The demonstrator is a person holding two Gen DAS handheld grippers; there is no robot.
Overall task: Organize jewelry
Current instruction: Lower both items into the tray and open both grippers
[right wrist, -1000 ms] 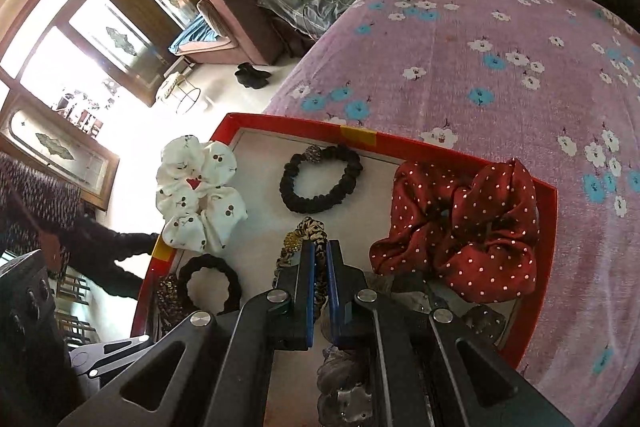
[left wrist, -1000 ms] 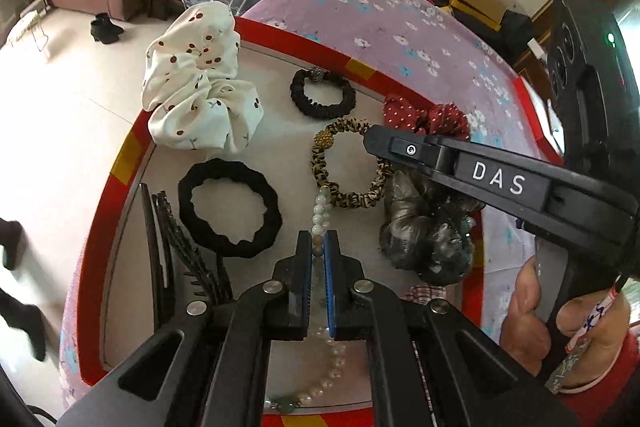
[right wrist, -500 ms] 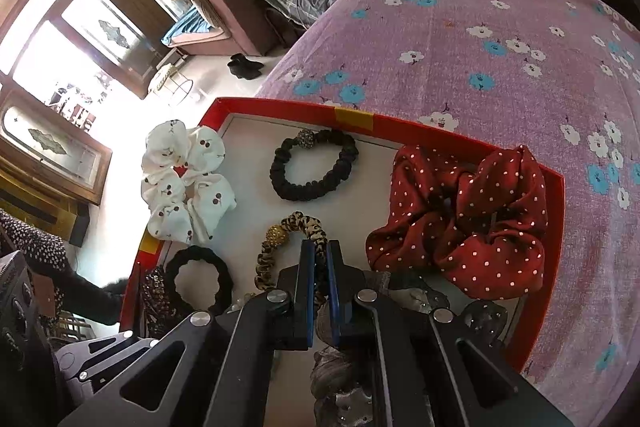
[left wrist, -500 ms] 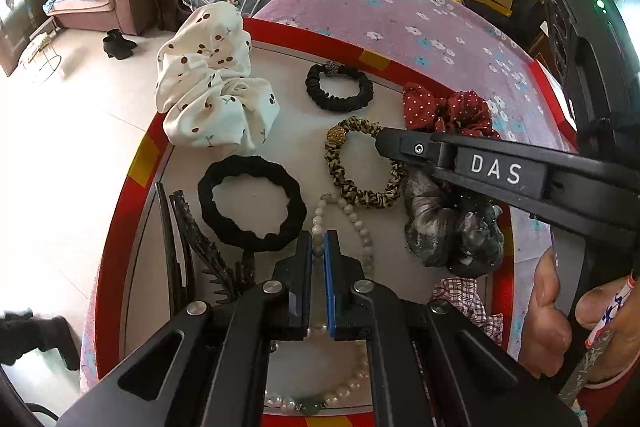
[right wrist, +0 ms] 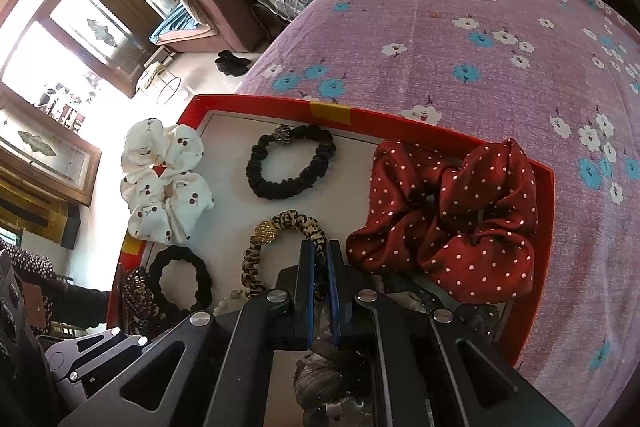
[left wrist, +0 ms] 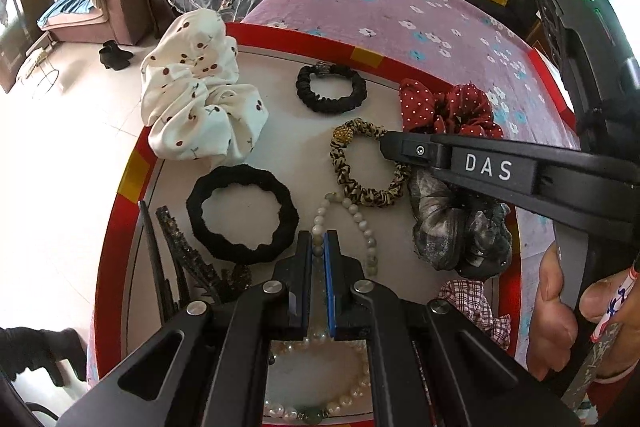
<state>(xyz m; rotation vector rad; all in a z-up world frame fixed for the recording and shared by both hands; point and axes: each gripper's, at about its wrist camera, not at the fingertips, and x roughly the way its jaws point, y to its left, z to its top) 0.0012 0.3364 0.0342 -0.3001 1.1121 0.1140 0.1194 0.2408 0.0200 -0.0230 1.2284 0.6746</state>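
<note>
left tongs (left wrist: 318, 247) clamped on pearl necklace (left wrist: 320, 223), its strand now looped; right tongs (right wrist: 319, 259) pinch leopard hair tie (right wrist: 280, 223); both mid-reposition on red tray (left wrist: 132, 171).

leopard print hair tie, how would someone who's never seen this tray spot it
Look in the red-rimmed tray on the purple floral bedspread. Near its middle lies the leopard print hair tie, a thin ring below the small black tie. Only it has tan-and-black spots and a glittery gold bead.

Tray (left wrist: 136, 171) crowded — scrunchies (left wrist: 200, 99) everywhere
</note>
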